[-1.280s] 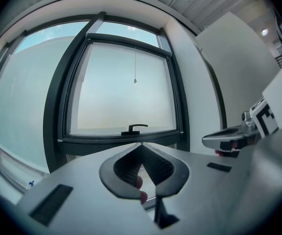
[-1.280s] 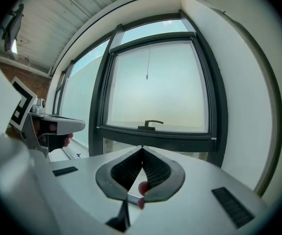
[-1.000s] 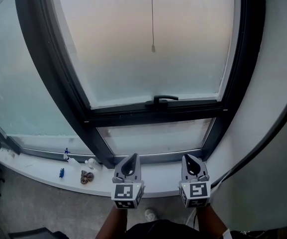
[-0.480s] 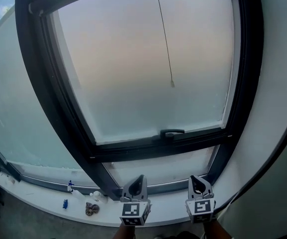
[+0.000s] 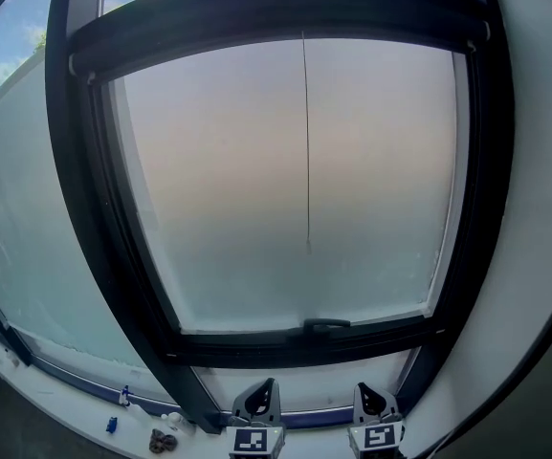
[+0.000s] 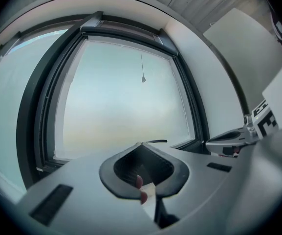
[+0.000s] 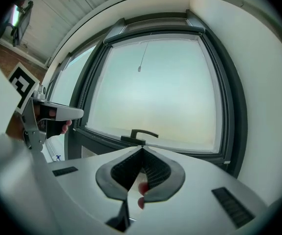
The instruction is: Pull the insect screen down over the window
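Note:
A dark-framed window with frosted glass [image 5: 285, 180] fills the head view. Along its top runs the dark screen housing [image 5: 276, 12]. From it hangs a thin pull cord ending in a small bead [image 5: 308, 250], also seen as a cord bead [image 6: 143, 80] in the left gripper view and a cord bead [image 7: 139, 69] in the right gripper view. A black window handle [image 5: 326, 325] sits on the bottom rail. My left gripper [image 5: 266, 383] and right gripper [image 5: 364, 387] are low at the frame's bottom, side by side, both shut and empty, well below the cord.
A white sill [image 5: 75, 404] runs below the window with small items on it: a blue bit [image 5: 112, 425], a white bottle [image 5: 138, 406] and a brown clump [image 5: 164, 440]. A white wall [image 5: 543, 208] stands at the right. A second pane [image 5: 17, 208] is at the left.
The view has tilted upward: the window handle and grippers slid toward the bottom of the frame, and the screen housing and full cord have come into sight. Both grippers stay shut.

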Available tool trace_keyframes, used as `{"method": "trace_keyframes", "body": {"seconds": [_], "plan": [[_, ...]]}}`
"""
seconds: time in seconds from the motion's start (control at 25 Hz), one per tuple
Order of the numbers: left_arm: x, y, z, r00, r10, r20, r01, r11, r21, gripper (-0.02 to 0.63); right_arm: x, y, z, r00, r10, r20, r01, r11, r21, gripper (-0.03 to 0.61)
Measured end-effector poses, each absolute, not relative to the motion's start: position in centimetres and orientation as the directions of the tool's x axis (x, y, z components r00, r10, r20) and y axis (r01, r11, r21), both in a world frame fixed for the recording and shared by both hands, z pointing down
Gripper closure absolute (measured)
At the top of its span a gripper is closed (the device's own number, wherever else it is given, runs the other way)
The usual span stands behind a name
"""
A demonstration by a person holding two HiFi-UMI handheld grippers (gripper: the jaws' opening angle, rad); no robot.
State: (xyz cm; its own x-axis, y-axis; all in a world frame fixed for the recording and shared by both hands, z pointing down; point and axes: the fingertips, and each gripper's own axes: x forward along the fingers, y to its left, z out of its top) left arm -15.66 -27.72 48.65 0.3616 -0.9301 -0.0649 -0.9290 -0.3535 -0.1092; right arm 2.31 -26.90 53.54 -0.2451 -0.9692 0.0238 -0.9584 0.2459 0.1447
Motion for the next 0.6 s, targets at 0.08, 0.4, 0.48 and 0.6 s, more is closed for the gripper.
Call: {"method": "trace_keyframes", "body": {"seconds": [0.08,0.4,0.48,0.6], "plan": [[-15.1,-28.8,48.1,0.357,-0.931,-0.073,-0.932,-0.349,-0.098,0.611,2.7,-28.0,52.9,-0.26,-0.965,0.016,-0.955,0.259,0.145,0.575],[-12.2,-32.2,44.8,0.338,-0.93,-0.147,-0.939,-0.322,-0.122,0.611,4.5,-32.0,49.3,-0.317,-0.946,-0.068,-0.94,0.304,0.152,0.575],[-12.0,-33.1,43.3,0.328,-0.927,-0.181,-0.941,-0.305,-0.146,0.611,4.2,-32.8,47.6,-0.343,-0.933,-0.11,-0.93,0.321,0.177,0.575],[-12.0,-34.5,41.3,0.287,-0.931,-0.226,-0.937,-0.224,-0.269,0.611,4.4,-33.8,44.7,-0.371,-0.912,-0.174,-0.915,0.328,0.233,0.575]]}}
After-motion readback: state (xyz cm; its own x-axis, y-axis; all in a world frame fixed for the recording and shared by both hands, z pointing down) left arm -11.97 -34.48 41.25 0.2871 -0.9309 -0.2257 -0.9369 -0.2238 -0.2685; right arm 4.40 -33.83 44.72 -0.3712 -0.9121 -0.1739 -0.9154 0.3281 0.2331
